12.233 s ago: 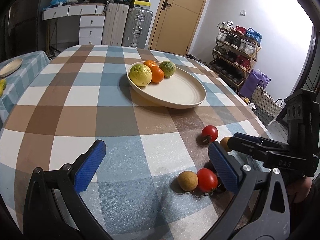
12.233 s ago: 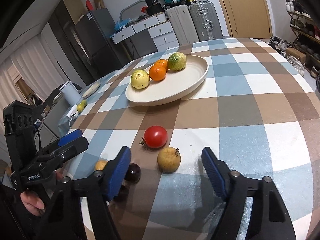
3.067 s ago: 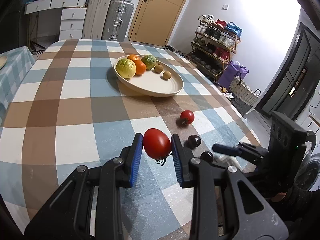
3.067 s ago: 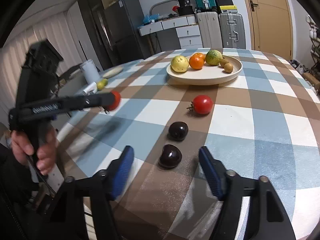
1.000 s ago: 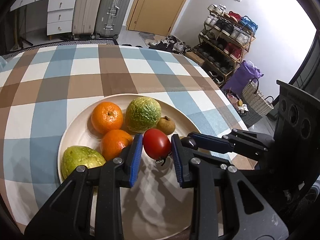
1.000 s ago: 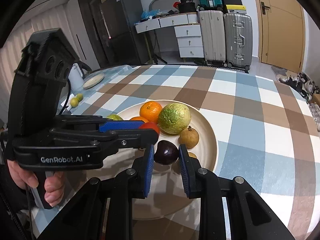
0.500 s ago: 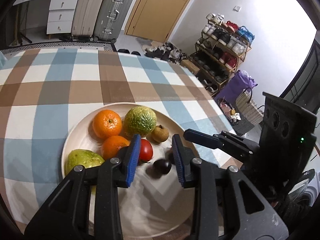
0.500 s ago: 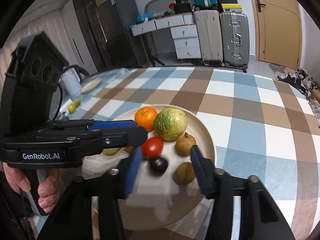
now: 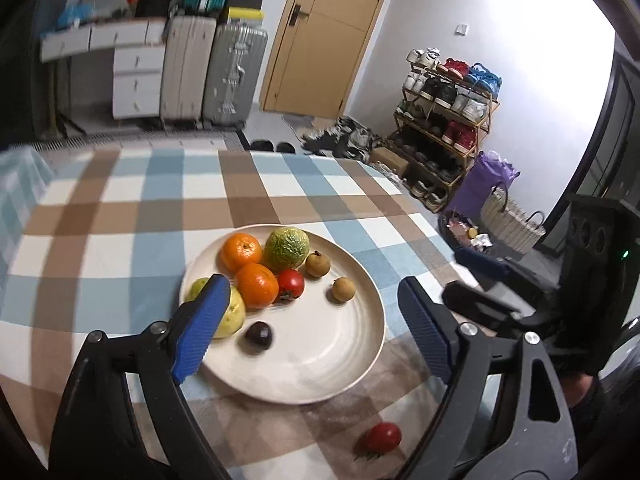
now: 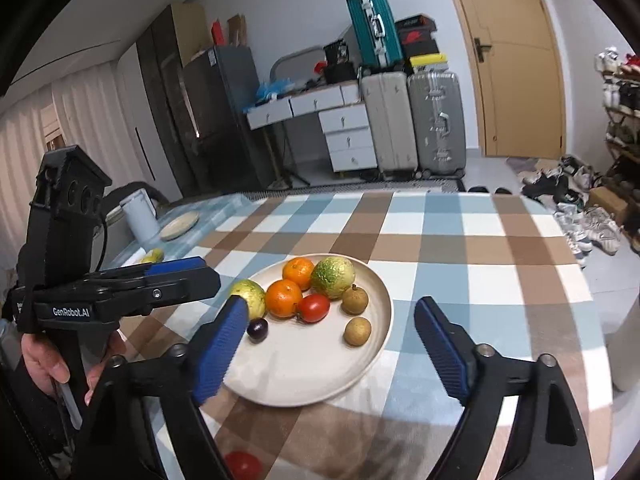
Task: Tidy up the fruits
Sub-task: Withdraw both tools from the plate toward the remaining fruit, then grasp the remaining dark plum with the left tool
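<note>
A cream plate on the checked table holds two oranges, a green citrus, a yellow-green fruit, a red tomato, a dark plum and two small brown fruits. Another red tomato lies on the cloth in front of the plate. My left gripper is open and empty above the plate's near side. My right gripper is open and empty above the plate.
The table's far and right edges drop to the floor. Suitcases and drawers stand behind, and a shoe rack at the right. A side table at the left carries a small plate and a white jug.
Both grippers have opened wide and pulled back and up from the plate. The tomato and the plum now lie free on the plate.
</note>
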Demonstrator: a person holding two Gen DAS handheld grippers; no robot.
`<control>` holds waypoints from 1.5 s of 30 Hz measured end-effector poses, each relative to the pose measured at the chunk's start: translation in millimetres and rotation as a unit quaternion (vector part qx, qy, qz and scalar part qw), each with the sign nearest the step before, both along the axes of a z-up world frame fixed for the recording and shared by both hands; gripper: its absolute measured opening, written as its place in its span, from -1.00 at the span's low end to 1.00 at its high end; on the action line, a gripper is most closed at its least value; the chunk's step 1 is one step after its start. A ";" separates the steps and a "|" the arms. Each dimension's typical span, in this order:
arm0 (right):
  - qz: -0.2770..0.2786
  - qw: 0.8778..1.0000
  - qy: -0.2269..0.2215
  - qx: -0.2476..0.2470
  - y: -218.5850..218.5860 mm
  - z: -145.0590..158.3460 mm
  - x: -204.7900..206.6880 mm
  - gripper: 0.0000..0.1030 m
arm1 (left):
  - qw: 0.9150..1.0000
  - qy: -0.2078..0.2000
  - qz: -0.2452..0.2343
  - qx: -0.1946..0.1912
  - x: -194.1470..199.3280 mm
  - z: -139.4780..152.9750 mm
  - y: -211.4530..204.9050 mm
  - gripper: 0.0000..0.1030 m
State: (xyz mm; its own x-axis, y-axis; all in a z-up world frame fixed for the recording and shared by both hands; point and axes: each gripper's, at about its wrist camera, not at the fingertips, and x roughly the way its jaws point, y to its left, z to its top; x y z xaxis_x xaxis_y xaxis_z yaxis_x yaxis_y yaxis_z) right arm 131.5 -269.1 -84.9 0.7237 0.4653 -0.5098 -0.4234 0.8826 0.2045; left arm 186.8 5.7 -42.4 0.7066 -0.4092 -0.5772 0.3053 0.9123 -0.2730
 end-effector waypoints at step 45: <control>-0.056 0.997 -0.002 0.052 -8.6 -22.7 -130.4 1.00 | 0.993 0.084 -0.067 0.053 -144.0 -82.2 -40.6 0.63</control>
